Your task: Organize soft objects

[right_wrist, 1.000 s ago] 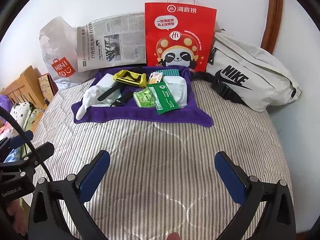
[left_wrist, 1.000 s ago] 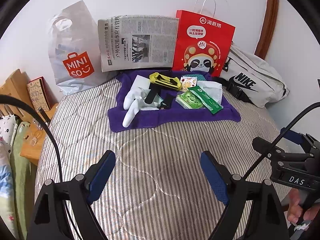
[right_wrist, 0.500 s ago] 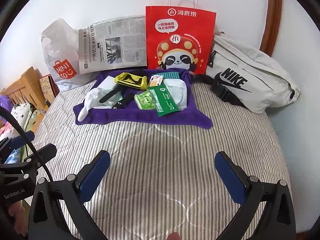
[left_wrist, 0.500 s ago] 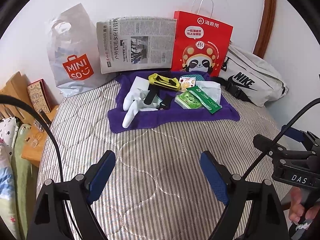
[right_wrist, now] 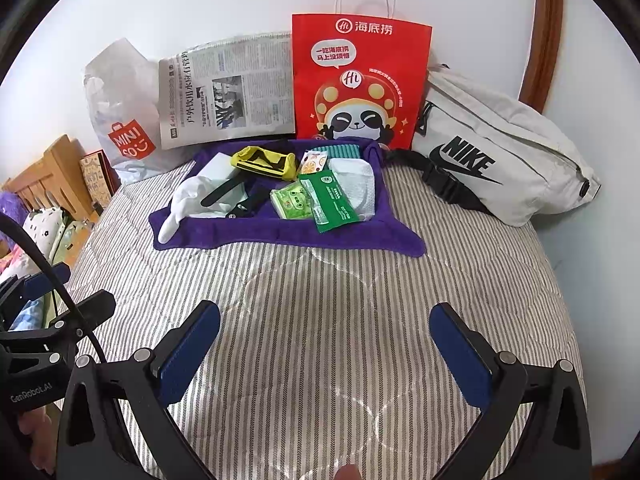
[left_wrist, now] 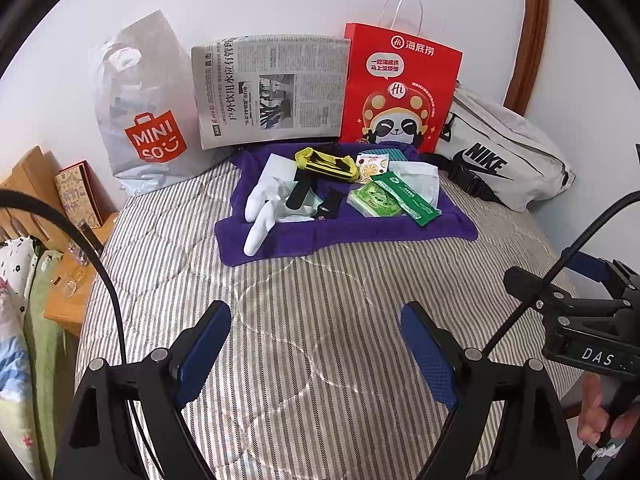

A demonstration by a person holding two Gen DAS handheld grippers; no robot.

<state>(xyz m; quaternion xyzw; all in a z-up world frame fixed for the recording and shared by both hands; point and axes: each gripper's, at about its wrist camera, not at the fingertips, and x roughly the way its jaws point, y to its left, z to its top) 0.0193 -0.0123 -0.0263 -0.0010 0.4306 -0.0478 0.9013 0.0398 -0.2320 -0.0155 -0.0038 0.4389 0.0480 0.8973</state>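
Observation:
A purple cloth [left_wrist: 448,226] [right_wrist: 360,240] lies on the striped bed at the far middle. On it lie white socks [left_wrist: 262,214] [right_wrist: 180,204], a yellow and black pouch [left_wrist: 326,164] [right_wrist: 264,162], green wipe packs [left_wrist: 374,200] [right_wrist: 292,202], a green sachet [right_wrist: 330,202] and a white cloth [right_wrist: 356,184]. My left gripper [left_wrist: 316,344] is open and empty, well short of the cloth. My right gripper [right_wrist: 324,344] is open and empty, also short of it. The right gripper's body shows at the left wrist view's right edge [left_wrist: 576,316].
Against the wall stand a Miniso plastic bag [left_wrist: 140,112], a newspaper [left_wrist: 268,88], a red paper bag [left_wrist: 400,88] and a white Nike bag [left_wrist: 504,156]. A wooden bedside unit with a book [left_wrist: 76,196] sits left of the bed.
Both grippers have drifted slightly; the scene sits a little lower in both views. Nothing on the cloth moved.

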